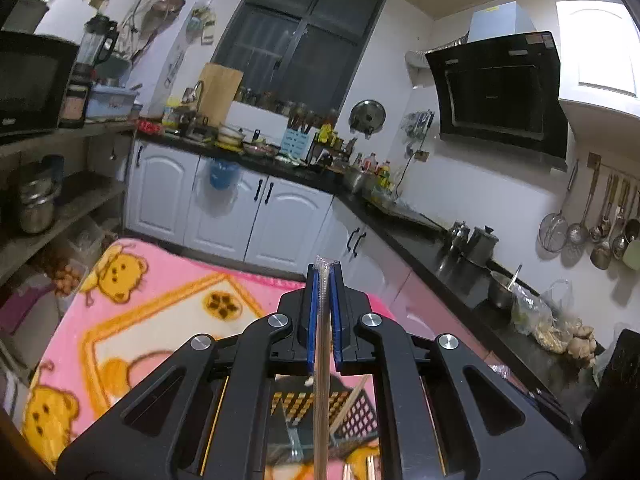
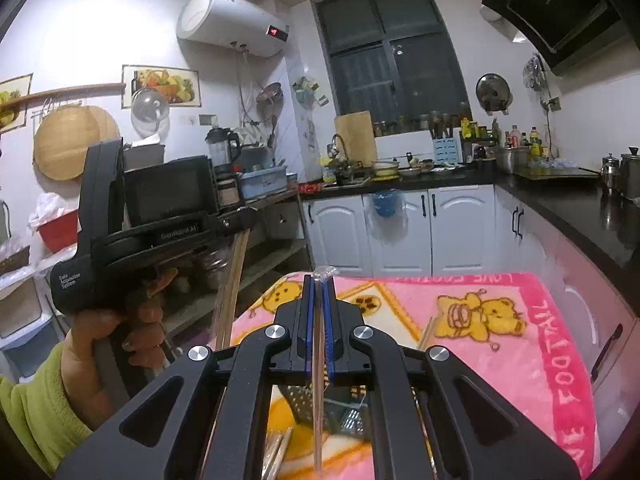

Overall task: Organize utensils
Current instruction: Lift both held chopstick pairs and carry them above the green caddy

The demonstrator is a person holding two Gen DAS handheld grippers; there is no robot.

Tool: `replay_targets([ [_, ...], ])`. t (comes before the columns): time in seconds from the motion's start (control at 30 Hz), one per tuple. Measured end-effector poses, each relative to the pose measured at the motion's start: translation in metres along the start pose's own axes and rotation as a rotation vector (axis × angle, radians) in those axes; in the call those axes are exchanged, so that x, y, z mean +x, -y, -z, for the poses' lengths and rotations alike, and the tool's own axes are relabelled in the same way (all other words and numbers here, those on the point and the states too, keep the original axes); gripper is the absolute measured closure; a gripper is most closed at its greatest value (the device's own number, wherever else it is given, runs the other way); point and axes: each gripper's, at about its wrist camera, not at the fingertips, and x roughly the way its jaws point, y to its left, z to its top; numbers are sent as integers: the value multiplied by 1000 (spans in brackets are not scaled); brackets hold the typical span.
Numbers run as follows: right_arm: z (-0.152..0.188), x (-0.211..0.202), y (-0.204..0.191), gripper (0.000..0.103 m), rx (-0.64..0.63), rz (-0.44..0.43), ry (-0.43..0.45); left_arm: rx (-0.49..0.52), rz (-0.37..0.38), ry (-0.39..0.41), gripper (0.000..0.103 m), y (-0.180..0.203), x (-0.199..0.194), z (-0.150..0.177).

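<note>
A pink fleece blanket is printed with yellow cartoon bears, orange-bordered cream panels and white lettering on a darker pink edge band. The black left gripper and black right gripper are lined with blue pads on their fingers, and a pale wooden chopstick pair in clear wrap is seen between them. A lime-green sleeve is worn. White cabinet doors are topped by a glossy black worktop.
</note>
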Motion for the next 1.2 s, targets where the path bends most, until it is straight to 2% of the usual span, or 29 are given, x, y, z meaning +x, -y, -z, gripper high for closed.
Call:
replay_targets([
  [0.27, -18, 2, 16, 98, 15, 12, 66, 34, -2, 44, 100, 15, 20, -13],
  [0.4, -27, 3, 22, 98, 7, 32, 108, 60, -29, 64, 100, 19, 37, -16],
  [0.67, -41, 18, 37, 98, 14, 63, 138, 60, -33, 95, 100, 25, 67, -21],
  [0.9, -45, 24, 37, 98, -51, 112, 179, 64, -11, 120, 100, 30, 93, -12],
  [1.2, -33, 37, 38, 98, -86, 125, 171, 62, -3, 105, 100, 24, 115, 8],
])
